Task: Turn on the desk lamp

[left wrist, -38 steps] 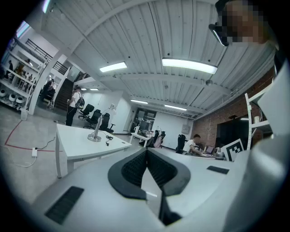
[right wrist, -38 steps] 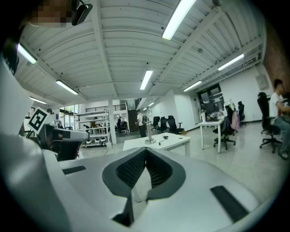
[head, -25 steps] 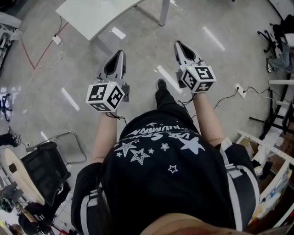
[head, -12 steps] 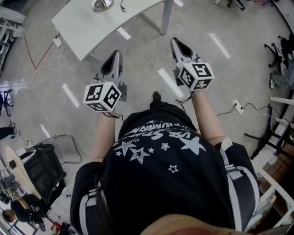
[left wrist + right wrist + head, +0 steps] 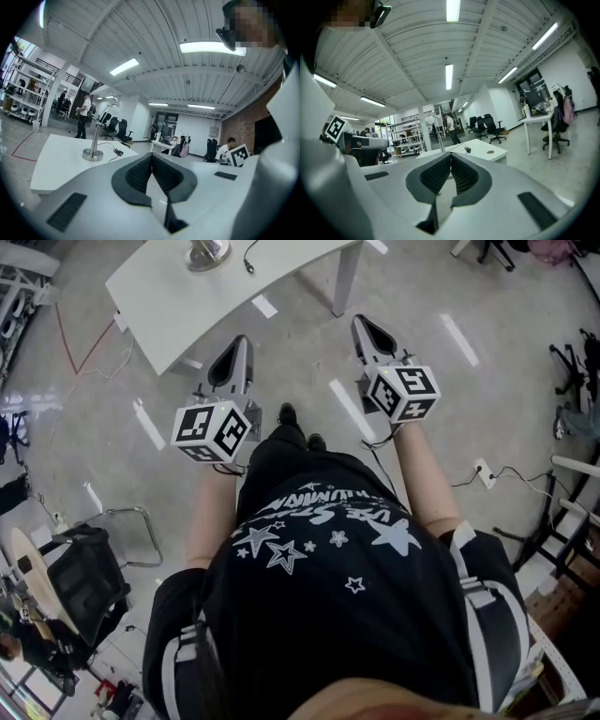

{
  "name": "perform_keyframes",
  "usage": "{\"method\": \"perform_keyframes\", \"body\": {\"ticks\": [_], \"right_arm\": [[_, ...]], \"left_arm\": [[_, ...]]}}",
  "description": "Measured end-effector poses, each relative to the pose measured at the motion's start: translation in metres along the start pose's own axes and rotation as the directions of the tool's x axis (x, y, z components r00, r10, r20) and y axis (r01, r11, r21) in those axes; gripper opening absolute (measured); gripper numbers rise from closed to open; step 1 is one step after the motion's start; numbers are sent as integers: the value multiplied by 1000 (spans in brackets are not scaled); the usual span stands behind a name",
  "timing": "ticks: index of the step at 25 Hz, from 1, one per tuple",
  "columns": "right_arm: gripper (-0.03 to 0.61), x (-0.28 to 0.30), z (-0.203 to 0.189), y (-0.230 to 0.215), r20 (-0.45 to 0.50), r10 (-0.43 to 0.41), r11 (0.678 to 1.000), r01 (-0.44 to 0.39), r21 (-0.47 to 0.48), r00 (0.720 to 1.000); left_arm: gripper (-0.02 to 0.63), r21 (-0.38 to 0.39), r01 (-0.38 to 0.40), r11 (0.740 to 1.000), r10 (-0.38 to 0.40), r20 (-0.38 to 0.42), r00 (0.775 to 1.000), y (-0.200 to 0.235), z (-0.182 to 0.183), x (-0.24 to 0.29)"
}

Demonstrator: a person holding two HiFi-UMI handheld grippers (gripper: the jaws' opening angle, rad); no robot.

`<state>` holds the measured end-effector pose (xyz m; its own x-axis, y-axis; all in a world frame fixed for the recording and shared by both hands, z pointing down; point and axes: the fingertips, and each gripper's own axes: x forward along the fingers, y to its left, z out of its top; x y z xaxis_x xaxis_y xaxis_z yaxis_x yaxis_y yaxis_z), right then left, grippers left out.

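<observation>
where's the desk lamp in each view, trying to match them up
Head view: desk lamp at the top edge, left of centre, base only.
Left gripper view: desk lamp left of centre, base and pole upright.
Right gripper view: desk lamp near centre, thin pole far off.
Shared landmark: the white desk under it.

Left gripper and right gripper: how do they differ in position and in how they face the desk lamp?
The left gripper is close to the white table's edge; the right gripper is over bare floor by the table leg. In its own view the left gripper has the desk lamp left of its jaws; the right gripper has it just above them. Both jaws are shut and empty.
</observation>
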<state>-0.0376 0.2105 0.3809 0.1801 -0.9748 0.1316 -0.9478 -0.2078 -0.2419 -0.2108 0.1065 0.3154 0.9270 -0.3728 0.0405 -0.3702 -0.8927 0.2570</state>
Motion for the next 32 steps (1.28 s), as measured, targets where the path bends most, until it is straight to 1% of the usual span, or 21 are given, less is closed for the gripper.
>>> {"method": "perform_keyframes", "body": {"ticks": [5,10,16,20,23,25,28,32], "right_arm": [[6,17,-4,-14,-17,-2,1000,2,-8,1000],[6,39,9,-46,-13,-34,999,34,-10,999],[6,94,27,-74,-17,-54,998,54,-25,998],[6,133,33,-93,-32,-76,997,75,-28,997],[6,163,45,-107,-36,-96,995,95,-28,995],[6,189,57,-112,-33,-99,995,98,-31,995],[6,228,71,-116,-43,-93,995,91,-40,995],[6,274,77,-121,-65,-69,997,66,-49,995]], "left_arm": [[12,-16,1,1000,-1,-4,1000,12,-9,27],[12,-14,28,1000,-28,-8,1000,16,-9,66],[12,-56,57,997,-57,-11,998,45,-7,128],[12,-64,92,994,-95,-47,994,62,-17,177],[12,-46,119,992,-122,-76,990,70,-23,213],[12,-28,132,991,-134,-88,987,80,-19,234],[12,-26,132,991,-134,-98,986,100,-12,263],[12,8,134,991,-132,-122,984,116,-14,296]]}}
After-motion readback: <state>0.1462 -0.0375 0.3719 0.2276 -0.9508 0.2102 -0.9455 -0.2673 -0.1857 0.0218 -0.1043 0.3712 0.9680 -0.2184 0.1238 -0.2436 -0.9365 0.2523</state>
